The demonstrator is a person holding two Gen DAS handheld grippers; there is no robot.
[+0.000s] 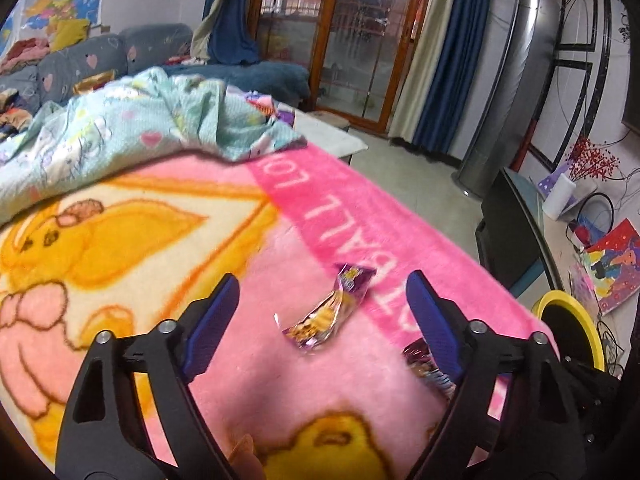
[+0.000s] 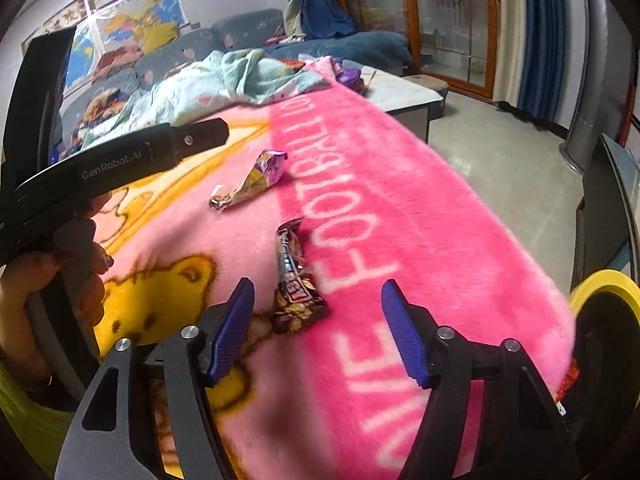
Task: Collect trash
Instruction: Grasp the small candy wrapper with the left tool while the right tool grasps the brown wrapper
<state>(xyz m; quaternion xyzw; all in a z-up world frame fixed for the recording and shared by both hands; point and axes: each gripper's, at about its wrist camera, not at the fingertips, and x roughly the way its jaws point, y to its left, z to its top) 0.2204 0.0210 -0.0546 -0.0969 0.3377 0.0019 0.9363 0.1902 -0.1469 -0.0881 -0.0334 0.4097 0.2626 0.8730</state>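
While left view shows purple wrapper; right adds brown wrapper, hand.

From my left tool, I see only a corner of the brown wrapper; the right finger covers the rest, and its print is smeared. The purple wrapper ahead of that tool is blurred, so I cannot read its label. The yellow-rimmed bin off to the right is partly hidden by the pink blanket and the tool's frame. From my right tool, a red scrap at the blanket's edge, right of the tool, is mostly hidden behind its arm; I cannot tell what it is. The blanket's white lettering runs under that tool.
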